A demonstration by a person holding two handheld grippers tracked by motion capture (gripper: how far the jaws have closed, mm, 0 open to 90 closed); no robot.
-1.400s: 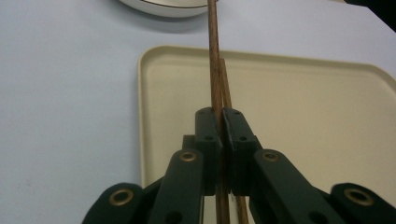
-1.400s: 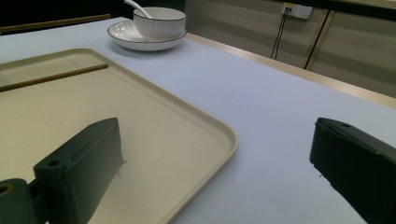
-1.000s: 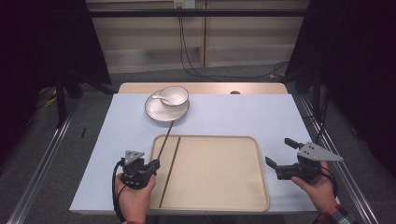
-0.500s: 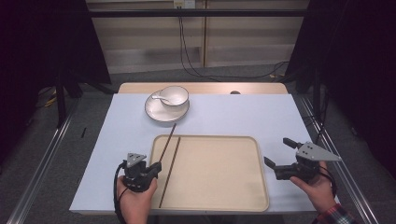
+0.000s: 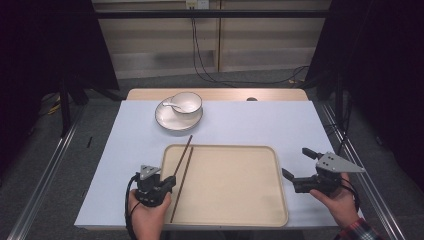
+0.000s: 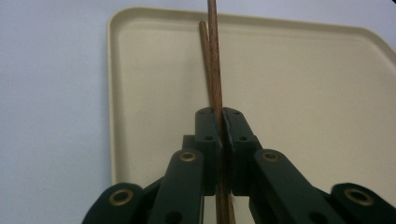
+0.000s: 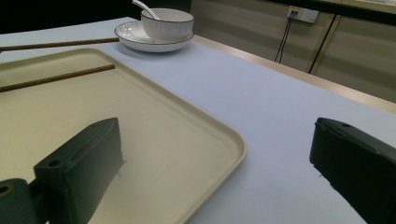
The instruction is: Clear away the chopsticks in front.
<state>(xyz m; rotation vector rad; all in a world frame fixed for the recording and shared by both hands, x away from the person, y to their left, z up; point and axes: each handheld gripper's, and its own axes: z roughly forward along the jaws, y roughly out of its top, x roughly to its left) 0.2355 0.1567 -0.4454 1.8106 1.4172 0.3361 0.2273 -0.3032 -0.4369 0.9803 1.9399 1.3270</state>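
A tray [image 5: 230, 185] is set on the desk [image 5: 250, 122] at its near middle. Two chopsticks are found at the tray's left side: one chopstick [image 5: 182, 184] is laid inside the tray, while the other chopstick [image 5: 183, 154] is clamped in the left hand-held gripper [image 5: 169, 183] just left of it, its far end reaching past the tray's far rim. Behind the tray, toward the far left, a saucer [image 5: 167, 120] is placed, with a bowl [image 5: 187, 103] on it and a spoon [image 5: 175, 105] in the bowl. The right hand-held gripper [image 5: 296, 164] is held just right of the tray.

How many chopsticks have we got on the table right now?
2. One chopstick is pinched in the left claw, reaching past the tray's far rim. The other chopstick lies inside the tray along its left side. None seem hidden.
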